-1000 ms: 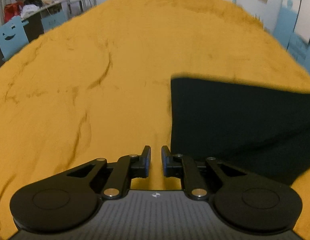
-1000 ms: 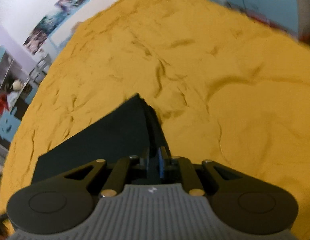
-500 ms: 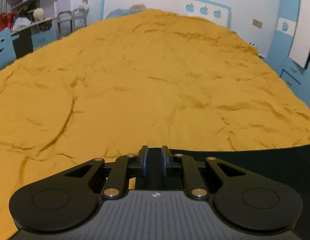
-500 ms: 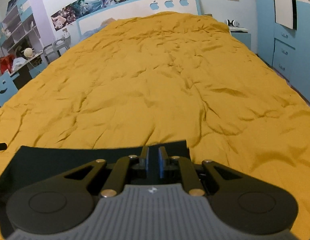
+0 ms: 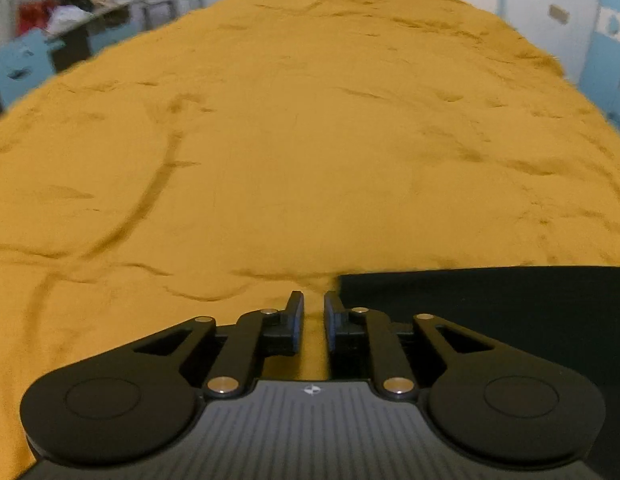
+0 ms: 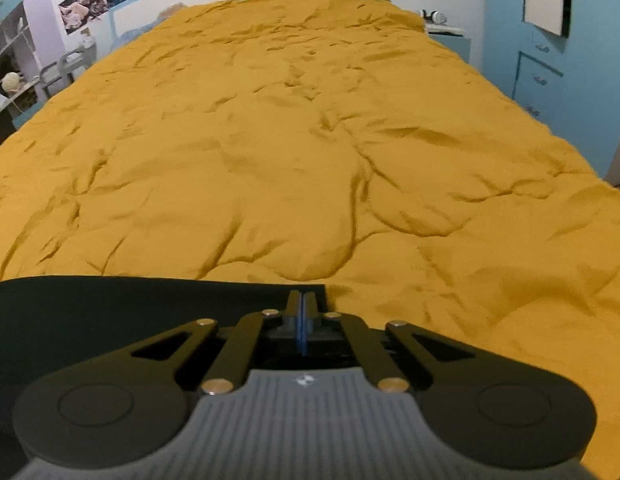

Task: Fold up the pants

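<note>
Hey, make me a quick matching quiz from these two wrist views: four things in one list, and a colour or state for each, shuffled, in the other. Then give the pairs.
Things:
1. left claw
2. right claw
3. pants
4. bedspread

Colour or state:
A. mustard yellow, wrinkled
B. fingers pressed together
C. black, lying flat on the bed
D. fingers slightly apart, only yellow cloth showing between them

Pairs: 1-D, 2-B, 3-C, 4-A

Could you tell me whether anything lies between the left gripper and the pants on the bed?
Nothing visible does. The left gripper is open over bare yellow bedspread, and the black pants begin just to the right of its right finger, with no other object between them.
</note>
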### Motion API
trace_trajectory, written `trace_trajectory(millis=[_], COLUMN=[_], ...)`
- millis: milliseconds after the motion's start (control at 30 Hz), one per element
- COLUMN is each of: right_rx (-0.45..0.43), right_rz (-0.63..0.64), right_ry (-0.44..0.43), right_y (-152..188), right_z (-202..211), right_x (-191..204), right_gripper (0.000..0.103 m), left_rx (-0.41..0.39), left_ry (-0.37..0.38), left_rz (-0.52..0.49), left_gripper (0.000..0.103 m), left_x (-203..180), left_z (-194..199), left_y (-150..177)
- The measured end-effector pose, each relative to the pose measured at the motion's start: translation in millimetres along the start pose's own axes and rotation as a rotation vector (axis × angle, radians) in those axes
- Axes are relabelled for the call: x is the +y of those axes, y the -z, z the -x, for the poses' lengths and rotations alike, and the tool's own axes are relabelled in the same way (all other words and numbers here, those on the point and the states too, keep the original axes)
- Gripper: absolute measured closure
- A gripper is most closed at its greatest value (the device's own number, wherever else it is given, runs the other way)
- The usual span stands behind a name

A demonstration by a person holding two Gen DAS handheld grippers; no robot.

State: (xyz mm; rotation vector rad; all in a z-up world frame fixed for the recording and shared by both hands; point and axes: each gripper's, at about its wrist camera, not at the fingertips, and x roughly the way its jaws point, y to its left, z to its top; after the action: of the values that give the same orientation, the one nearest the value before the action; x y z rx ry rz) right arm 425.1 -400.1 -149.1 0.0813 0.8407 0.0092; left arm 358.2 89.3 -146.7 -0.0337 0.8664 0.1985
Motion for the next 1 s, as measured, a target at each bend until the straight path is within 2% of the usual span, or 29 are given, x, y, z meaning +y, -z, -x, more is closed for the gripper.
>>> trace_trajectory(millis=[67,167,267,333,400,467,533,600,700,867,967,1000], right_rx=[-0.001,-0.043,-0.069,-0.067,-0.072,-0.070,-0.070,-0.071,-0.088,-0.088,-0.060,-0.049], right_rz=[-0.014,-0.069,-0.050,-0.061,-0.051,-0.016,0.025,0.059,0.097,0.162,0.193,0.207], right_ry=[0.064,-0.007,-0.059,-0.130,-0.198,-0.233,-0.257,-0.259,-0.251,-0.232,-0.224,-0.220], right_y=[0.8,4.9,12.5,18.3,24.7,31.2,39.8,47.1,58.4,74.0,84.8,89.4], right_z=[9.7,36.7,64.0,78.6,91.4,100.6,107.4,113.1,117.5,107.8,98.0,94.4], right_x=[-5.3,-15.3,-7.5,1.0,15.5,35.3,58.0,80.3,109.7,146.3,159.1,162.8], right_gripper=[0.099,0.097,0.097,0.095,0.082,0.082,0.083,0.083,0.083,0.094,0.097,0.098], left_rx=[-0.002,-0.013,0.010,0.050,0.103,0.145,0.168,0.196,0.217,0.213,0.206,0.206], left_ry=[-0.004,0.033,0.121,0.210,0.302,0.364,0.375,0.364,0.390,0.437,0.467,0.481], left_rz=[0.009,0.052,0.117,0.174,0.219,0.266,0.298,0.310,0.344,0.415,0.456,0.478], left_gripper=[0.086,0.085,0.068,0.050,0.047,0.045,0.045,0.045,0.045,0.047,0.063,0.072], left_x=[9.6,27.7,47.0,57.0,63.1,66.3,63.9,62.8,63.2,68.0,71.8,73.4], left_z=[10.5,36.6,57.8,65.7,65.9,62.5,57.8,51.1,44.7,37.1,33.9,32.8], left_y=[1.8,2.2,0.0,-1.1,0.9,6.3,14.7,23.3,34.7,42.6,44.9,45.7])
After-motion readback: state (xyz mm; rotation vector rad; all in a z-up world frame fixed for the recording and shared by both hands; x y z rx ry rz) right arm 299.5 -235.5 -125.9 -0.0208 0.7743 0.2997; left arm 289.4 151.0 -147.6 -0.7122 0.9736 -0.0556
